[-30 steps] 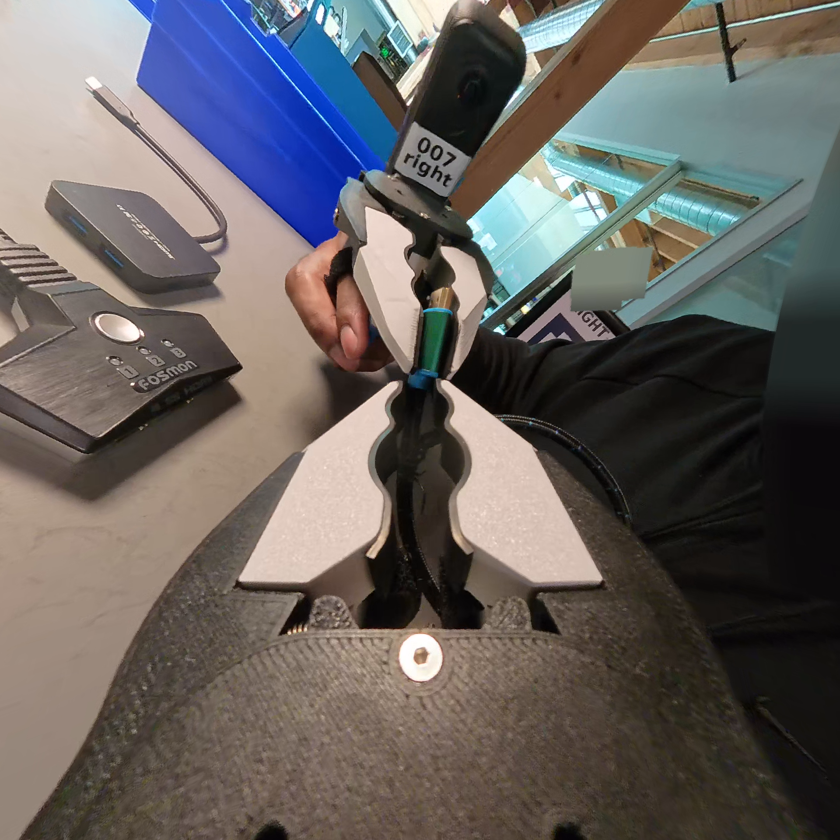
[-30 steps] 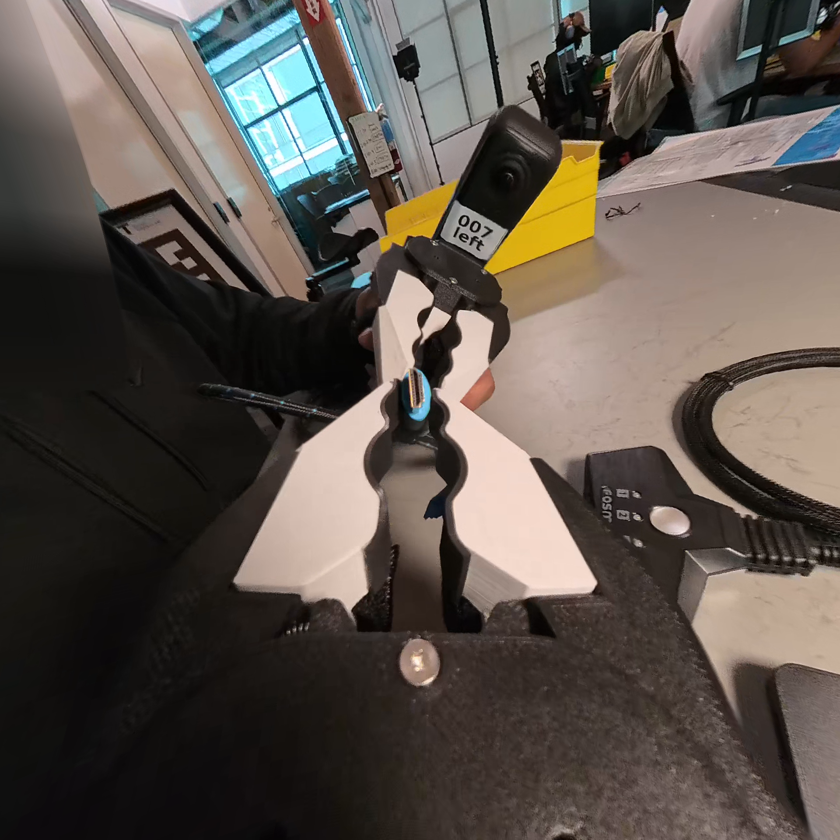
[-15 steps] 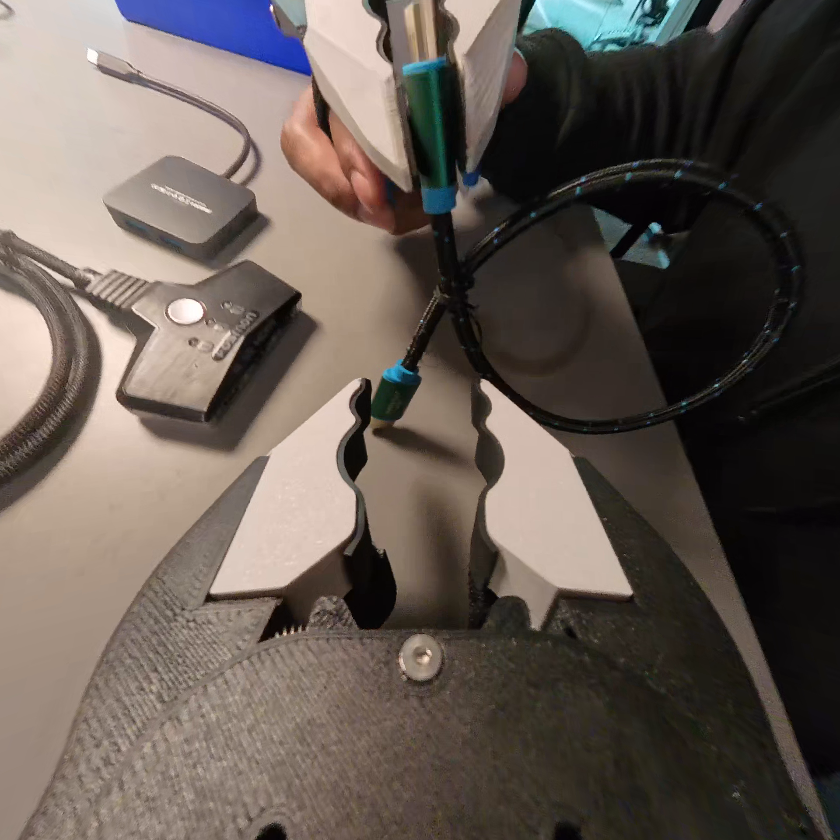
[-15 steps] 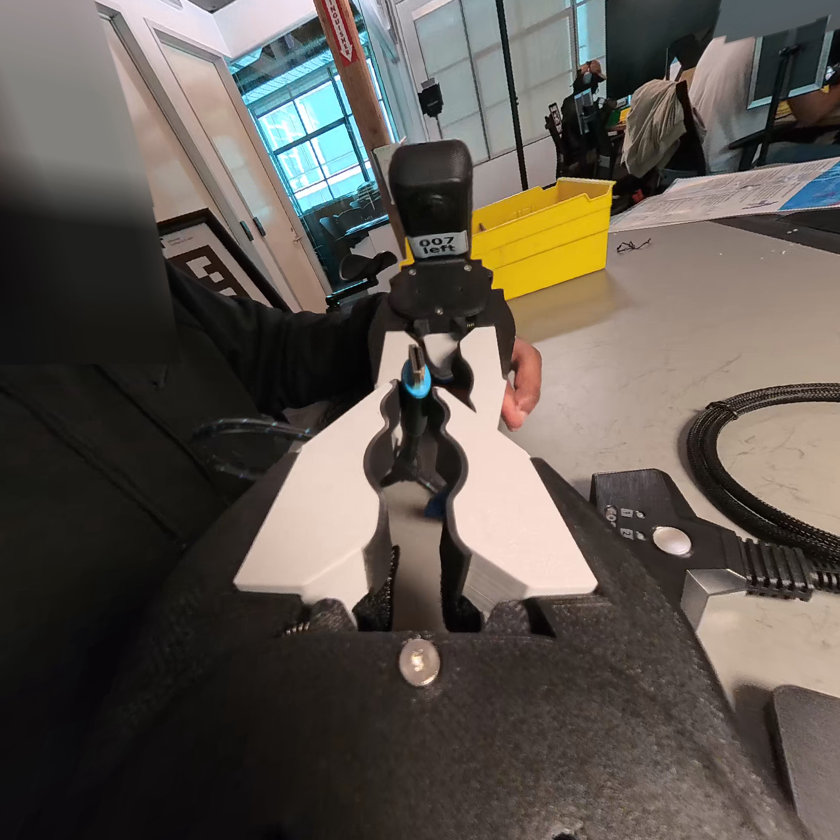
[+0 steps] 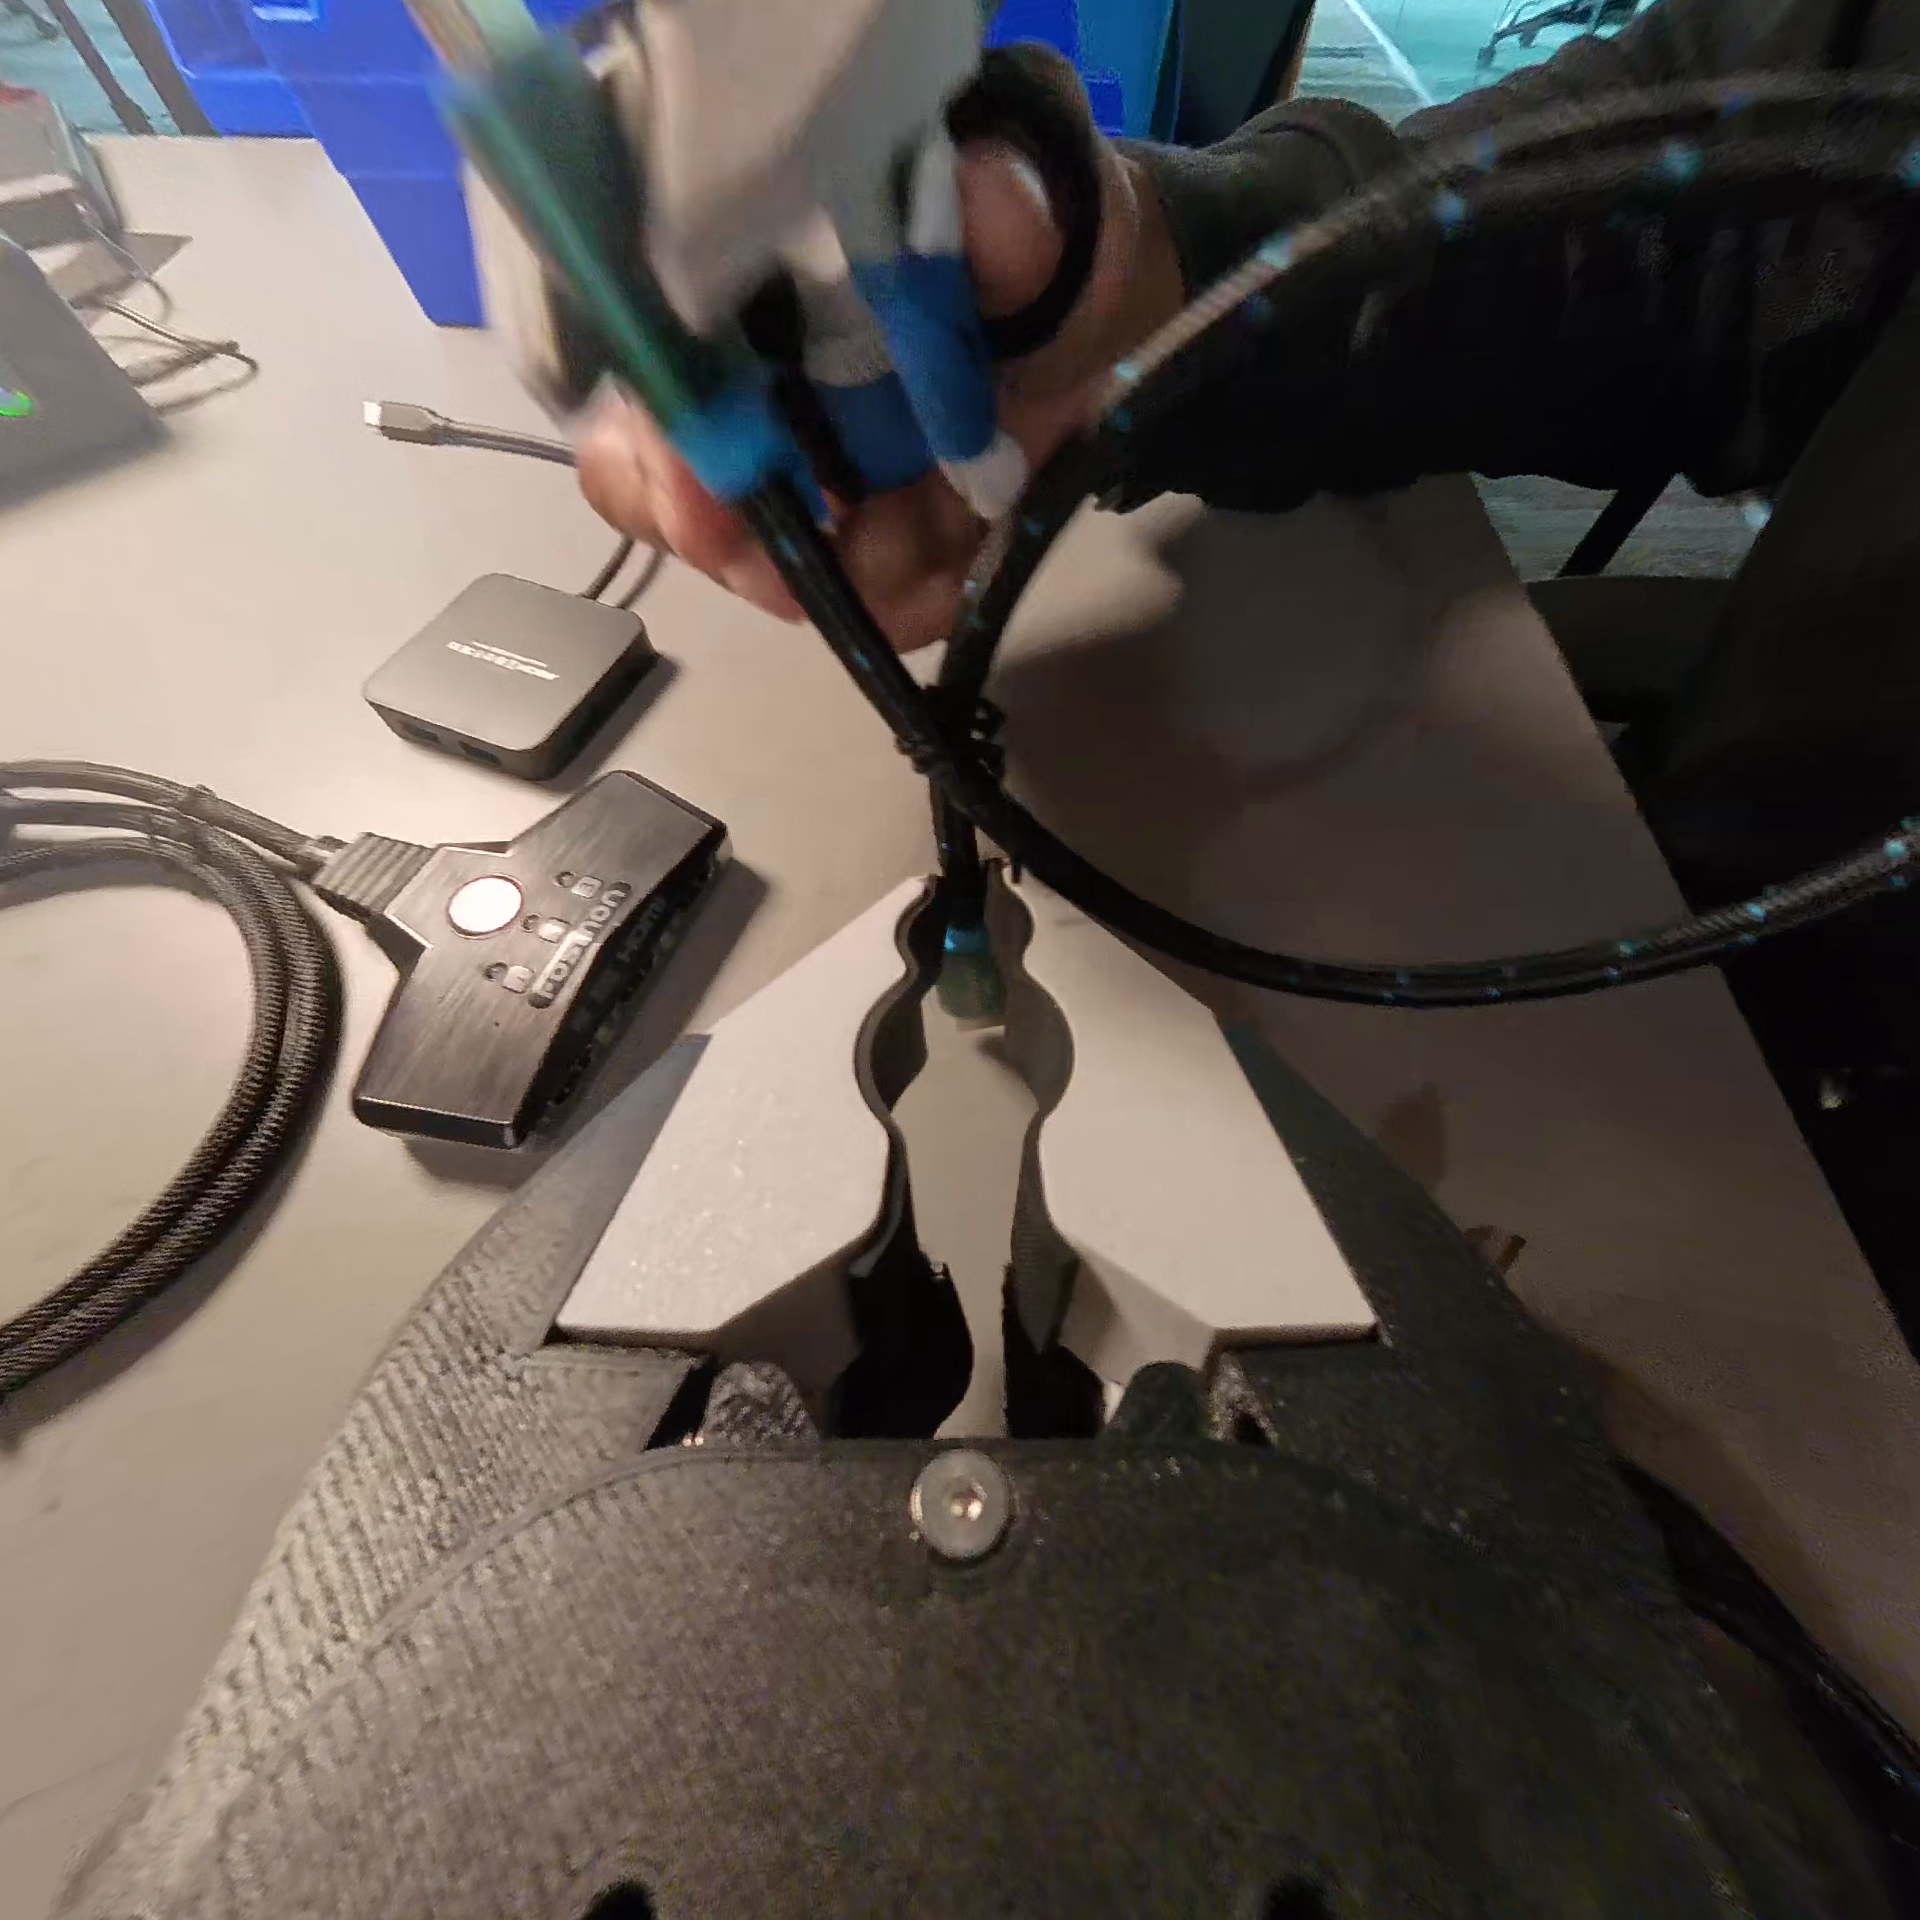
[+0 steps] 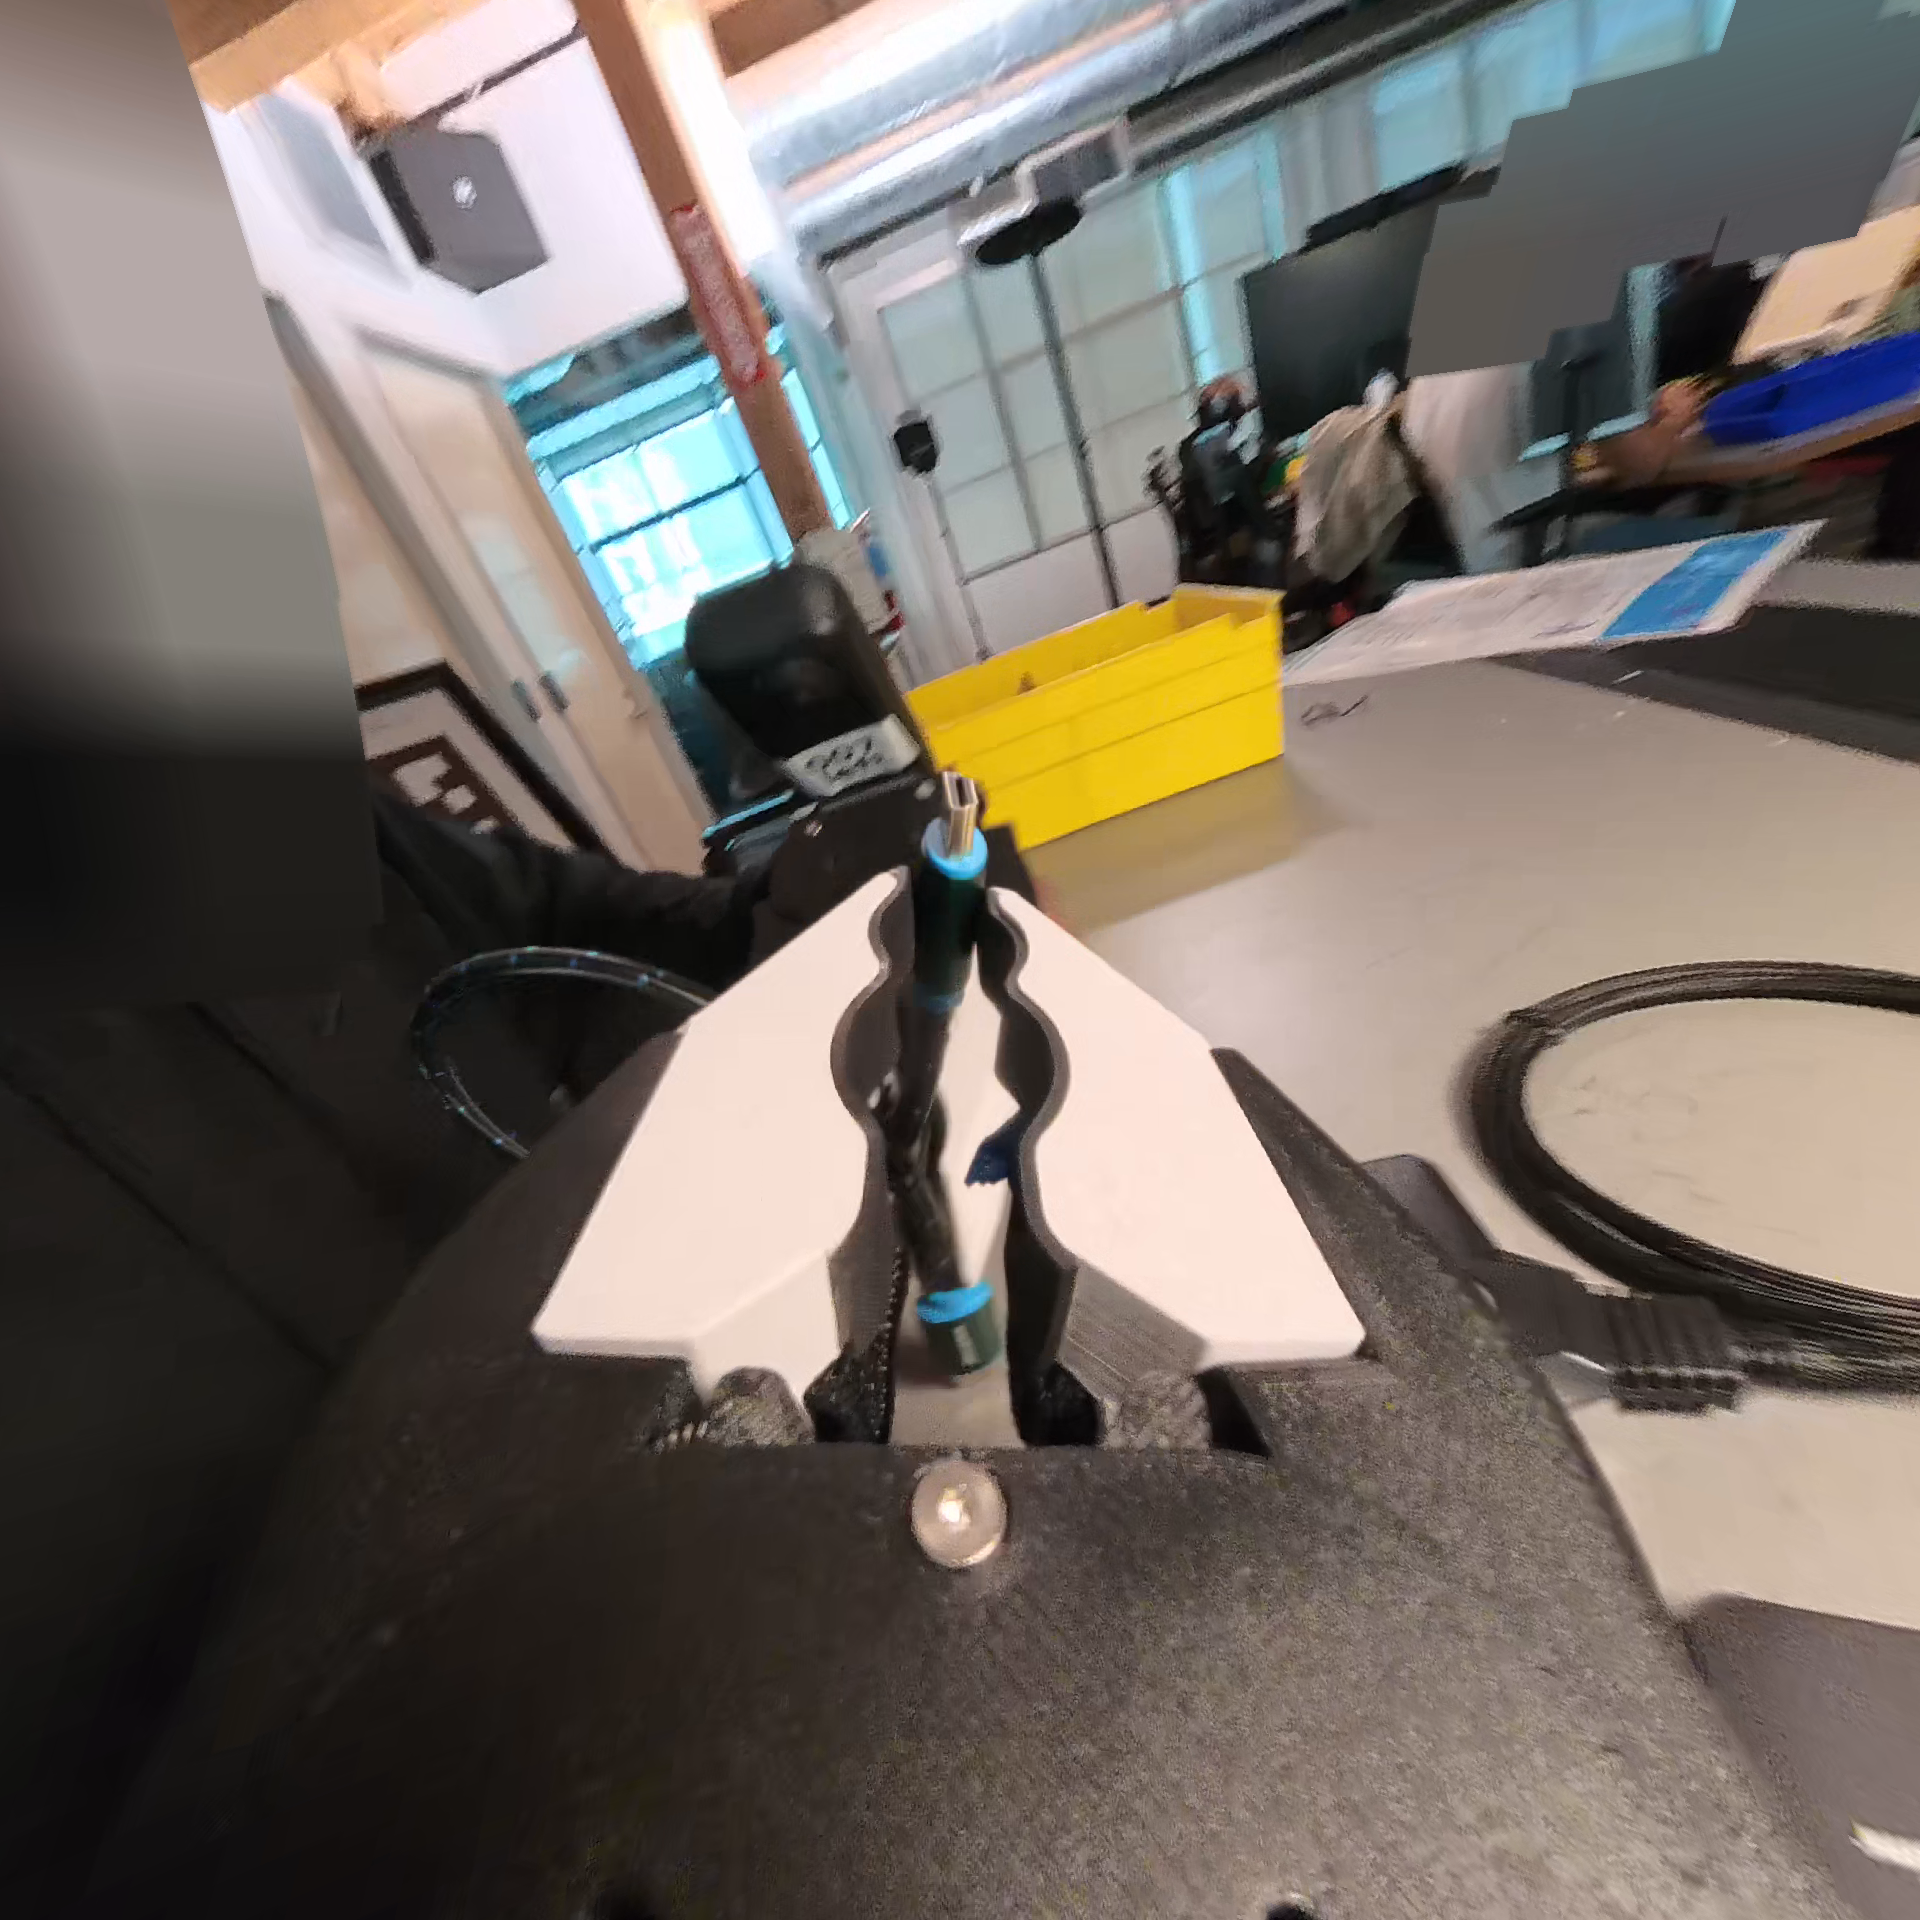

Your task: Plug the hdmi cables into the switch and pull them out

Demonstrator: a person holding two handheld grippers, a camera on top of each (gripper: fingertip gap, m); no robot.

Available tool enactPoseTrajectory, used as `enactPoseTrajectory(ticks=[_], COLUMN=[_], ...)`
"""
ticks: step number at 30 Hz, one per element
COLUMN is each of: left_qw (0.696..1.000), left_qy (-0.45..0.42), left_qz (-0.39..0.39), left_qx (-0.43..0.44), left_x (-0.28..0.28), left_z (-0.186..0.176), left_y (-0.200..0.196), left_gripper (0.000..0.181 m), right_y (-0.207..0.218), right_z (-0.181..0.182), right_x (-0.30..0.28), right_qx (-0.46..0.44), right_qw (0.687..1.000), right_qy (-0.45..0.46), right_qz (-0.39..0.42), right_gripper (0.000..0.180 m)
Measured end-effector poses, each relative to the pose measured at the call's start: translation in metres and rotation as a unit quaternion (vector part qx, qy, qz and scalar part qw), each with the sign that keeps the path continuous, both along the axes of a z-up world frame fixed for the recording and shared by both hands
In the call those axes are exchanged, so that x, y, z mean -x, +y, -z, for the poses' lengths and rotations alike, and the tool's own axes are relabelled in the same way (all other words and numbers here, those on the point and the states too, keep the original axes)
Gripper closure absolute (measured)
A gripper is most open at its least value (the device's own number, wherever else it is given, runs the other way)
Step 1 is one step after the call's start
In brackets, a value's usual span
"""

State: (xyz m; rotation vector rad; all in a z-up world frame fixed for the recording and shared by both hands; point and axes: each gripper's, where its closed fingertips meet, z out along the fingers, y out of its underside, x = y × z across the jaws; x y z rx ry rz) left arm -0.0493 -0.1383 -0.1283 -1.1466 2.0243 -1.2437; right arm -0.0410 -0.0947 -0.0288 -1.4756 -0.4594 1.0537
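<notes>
A: What has the right tool (image 6: 951, 914) got?

B: Its jaws are pinched onto one green HDMI plug (image 6: 948, 914), whose metal tip pokes out past the fingertips. The braided cable (image 5: 1299, 956) runs back between the fingers and loops toward the person's dark sleeve (image 5: 1507, 312).

A: And the left tool (image 5: 971, 904)?

B: Narrowly parted, with the cable's other plug (image 5: 971, 977) hanging in the gap near the fingertips. I cannot tell whether the fingers actually touch it.

A: Where is the switch?

B: The black HDMI switch (image 5: 540, 966) lies flat on the grey bench (image 5: 260, 582), left of the left tool, toward the bench's near edge. Its own thick braided lead (image 5: 239, 1060) curls off to the left. No plug from the held cable is in it.

A: Anything else nearby?

B: A small black hub (image 5: 509, 670) just beyond the switch, and yellow bins (image 6: 1112, 717) farther back.
</notes>
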Motion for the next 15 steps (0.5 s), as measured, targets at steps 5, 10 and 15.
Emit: enactPoseTrajectory(ticks=[5,10,15], left_qw=[0.997,0.991,0.984], left_qy=[0.050,0.072,0.067], left_qz=[-0.015,-0.008,0.039], left_qx=[0.060,0.112,0.163], left_x=[0.003,0.013,0.029], left_z=[0.006,-0.007,-0.032], left_y=[0.002,-0.001,-0.016], left_gripper=[0.173,0.174,0.176], right_y=[0.014,0.020,0.017], right_z=[-0.018,-0.025,-0.030], right_x=[-0.057,-0.113,-0.149], right_qx=[-0.007,-0.015,-0.028], right_qw=[0.993,0.974,0.958], right_qy=[0.050,0.049,0.037], right_qz=[0.106,0.219,0.285], right_gripper=[0.168,0.168,0.167])
